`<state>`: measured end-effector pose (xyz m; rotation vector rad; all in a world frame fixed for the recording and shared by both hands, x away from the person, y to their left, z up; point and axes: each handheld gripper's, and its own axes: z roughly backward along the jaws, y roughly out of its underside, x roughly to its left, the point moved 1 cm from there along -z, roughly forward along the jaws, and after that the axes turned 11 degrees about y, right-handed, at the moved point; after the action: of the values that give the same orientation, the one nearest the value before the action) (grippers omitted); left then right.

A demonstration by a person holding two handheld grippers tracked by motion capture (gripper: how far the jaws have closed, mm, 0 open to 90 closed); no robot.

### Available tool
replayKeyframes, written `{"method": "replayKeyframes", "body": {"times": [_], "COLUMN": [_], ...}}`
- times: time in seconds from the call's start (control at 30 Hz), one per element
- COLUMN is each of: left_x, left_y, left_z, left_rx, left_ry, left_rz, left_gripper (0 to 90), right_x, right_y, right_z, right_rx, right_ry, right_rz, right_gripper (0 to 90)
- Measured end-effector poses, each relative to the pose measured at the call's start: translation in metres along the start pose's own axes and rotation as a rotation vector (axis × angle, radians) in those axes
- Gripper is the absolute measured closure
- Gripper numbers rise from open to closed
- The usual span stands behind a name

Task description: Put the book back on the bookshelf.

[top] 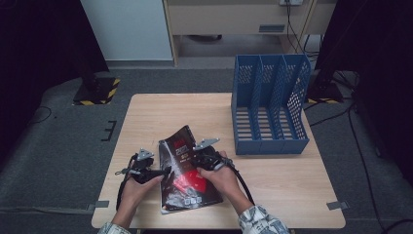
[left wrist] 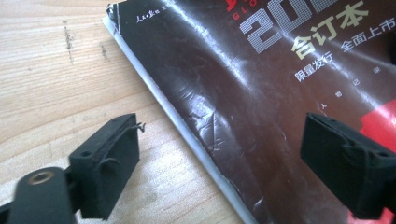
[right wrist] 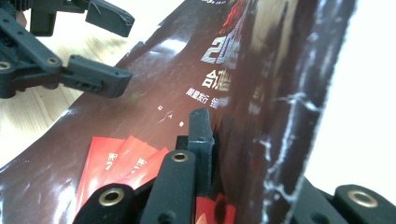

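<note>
Pinching the glossy, creased magazine [top: 187, 170], the right gripper [right wrist: 212, 140] lifts its cover; the left gripper [left wrist: 219, 158] gapes.

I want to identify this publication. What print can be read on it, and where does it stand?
"合订本", yellow, on the glossy dark brown magazine cover.
"限量发行" and "全面上市", white, just beneath.
Large silver digits starting "20", cut off at the frame edge.
"人民" opens the small white corner line; the rest is blurred.
Print on the red patch: unreadable.
</note>
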<state>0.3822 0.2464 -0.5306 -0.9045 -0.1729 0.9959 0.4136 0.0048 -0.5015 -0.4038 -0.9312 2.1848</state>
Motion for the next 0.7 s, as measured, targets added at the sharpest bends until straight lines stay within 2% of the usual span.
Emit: {"method": "replayKeyframes", "body": {"times": [0.17,0.4,0.7], "left_x": [-0.002,-0.002,-0.005], "left_y": [-0.001,-0.002,-0.003], "left_z": [0.000,-0.001,-0.002], "left_rx": [-0.009,-0.005,-0.001], "left_ry": [0.020,0.024,0.026], "left_rz": [-0.007,-0.002,-0.020], "left_gripper": [8.0,7.6,8.5], "right_x": [0.000,0.000,-0.004], "right_y": [-0.002,-0.007,-0.011], "right_z": [0.006,0.010,0.019], "right_rx": [-0.023,-0.030,-0.053], "right_ry": [0.003,0.012,0.025], "right_rz": [0.013,0.029,0.040], "right_gripper": [83.4,83.8,84.4]}}
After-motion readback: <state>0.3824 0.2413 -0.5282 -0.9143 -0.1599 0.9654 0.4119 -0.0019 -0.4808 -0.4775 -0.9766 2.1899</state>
